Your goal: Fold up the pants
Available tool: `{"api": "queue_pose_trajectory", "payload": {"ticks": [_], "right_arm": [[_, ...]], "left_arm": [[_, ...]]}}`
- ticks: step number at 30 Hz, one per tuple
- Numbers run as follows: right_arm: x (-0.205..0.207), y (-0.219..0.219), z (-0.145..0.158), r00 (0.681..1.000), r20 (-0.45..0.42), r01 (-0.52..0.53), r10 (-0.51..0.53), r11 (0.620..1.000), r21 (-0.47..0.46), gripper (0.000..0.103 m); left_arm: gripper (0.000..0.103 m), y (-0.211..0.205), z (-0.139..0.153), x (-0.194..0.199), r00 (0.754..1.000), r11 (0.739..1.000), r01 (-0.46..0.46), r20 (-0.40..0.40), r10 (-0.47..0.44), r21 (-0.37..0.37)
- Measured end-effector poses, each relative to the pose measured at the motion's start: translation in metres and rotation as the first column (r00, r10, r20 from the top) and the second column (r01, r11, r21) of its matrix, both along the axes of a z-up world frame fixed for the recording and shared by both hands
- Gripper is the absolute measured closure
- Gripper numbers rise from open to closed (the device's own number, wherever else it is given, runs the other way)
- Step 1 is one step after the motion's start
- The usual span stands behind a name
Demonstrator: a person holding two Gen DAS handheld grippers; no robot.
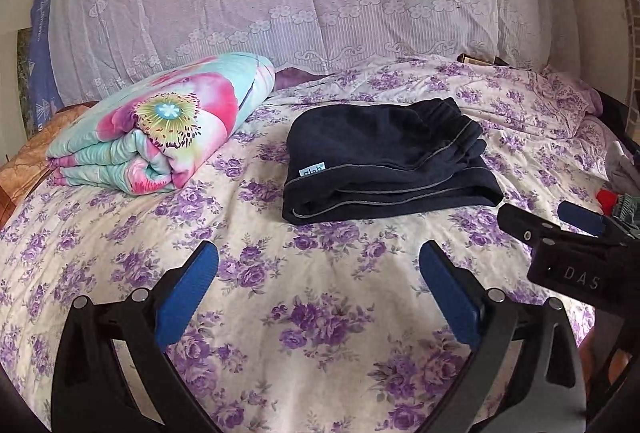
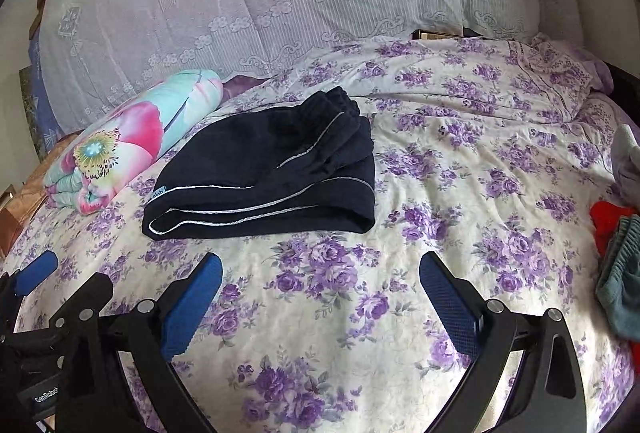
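Left wrist view: dark pants (image 1: 390, 163) lie folded mid-bed on the flowered sheet (image 1: 320, 313), beside a rolled quilt (image 1: 160, 129). Left gripper (image 1: 318, 271) and right gripper (image 2: 320, 277) hover with jaws wide apart and empty; only squaring uneven edges seems left.

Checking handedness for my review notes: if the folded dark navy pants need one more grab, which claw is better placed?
Slightly the left claw: the folded dark navy pants lie almost straight ahead of it, but left of the right claw. Both are open and empty.
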State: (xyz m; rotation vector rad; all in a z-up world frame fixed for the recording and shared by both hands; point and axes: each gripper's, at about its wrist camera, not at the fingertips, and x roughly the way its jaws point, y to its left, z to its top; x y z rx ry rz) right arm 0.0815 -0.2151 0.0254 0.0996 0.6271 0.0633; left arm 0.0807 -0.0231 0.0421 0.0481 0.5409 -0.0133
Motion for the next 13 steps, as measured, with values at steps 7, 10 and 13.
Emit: {"api": "queue_pose_trajectory", "payload": {"ticks": [7, 10, 13], "right_arm": [[-0.0008, 0.0089, 0.0016, 0.999, 0.006, -0.034, 0.034, 0.999, -0.033, 0.004], [-0.0009, 0.0104, 0.0019, 0.999, 0.007, -0.032, 0.032, 0.998, -0.045, 0.004], [-0.0009, 0.0109, 0.002, 1.0, 0.008, -0.029, 0.03, 0.998, -0.048, 0.004]], "left_arm": [[0.005, -0.0018, -0.0019, 0.0, 1.0, 0.999, -0.031, -0.005, 0.031, 0.013], [0.005, -0.0019, -0.0031, 0.0008, 0.999, 0.999, -0.037, -0.013, 0.037, 0.018], [0.005, -0.0005, -0.003, 0.0015, 0.999, 0.999, -0.033, -0.018, 0.034, 0.009]]}}
